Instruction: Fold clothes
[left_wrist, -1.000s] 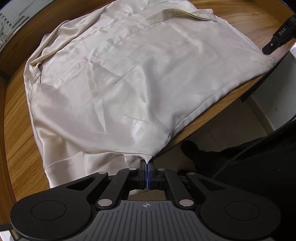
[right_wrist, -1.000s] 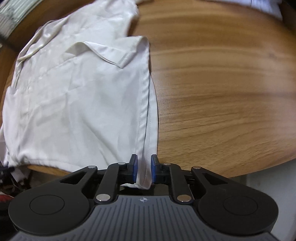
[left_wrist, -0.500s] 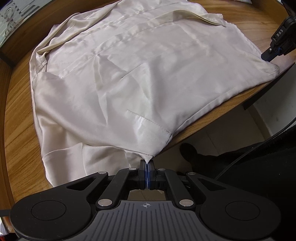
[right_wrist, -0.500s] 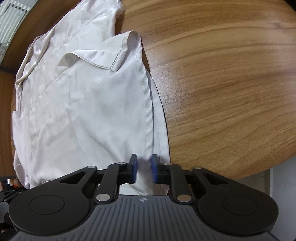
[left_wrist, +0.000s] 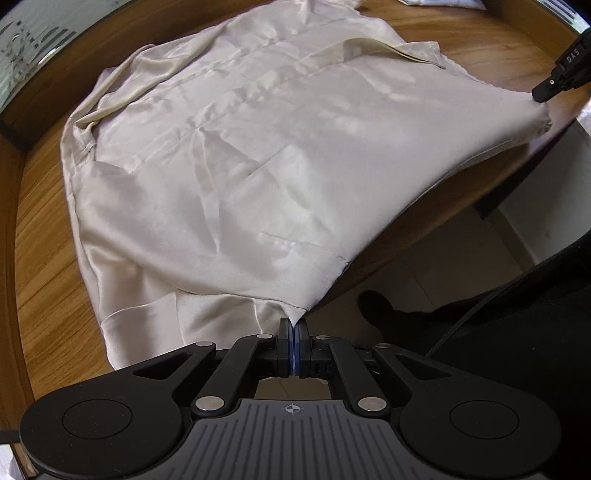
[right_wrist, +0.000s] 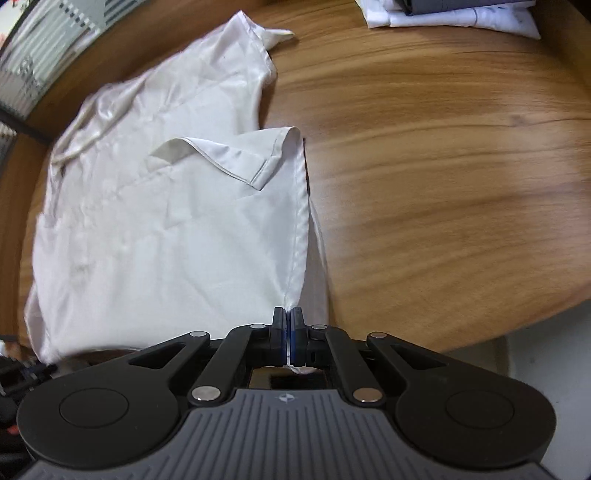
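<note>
Shirt (left_wrist: 280, 155) corners pinched in both grippers' fully closed jaws.

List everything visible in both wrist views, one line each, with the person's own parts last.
shirt: one, cream satin, spread on the table with its near hem over the edge
table: one, brown wood grain, under the shirt
folded clothes: a small stack, white with a grey piece on top, at the far edge of the table
floor: pale tiles, below the table's edge
cable: one, black, over the dark clothing at lower right
shoe: one, black, on the floor
left tongs: black with blue pads, shut on the shirt's near corner
right tongs: black with blue pads, shut on the shirt's other hem corner
</note>
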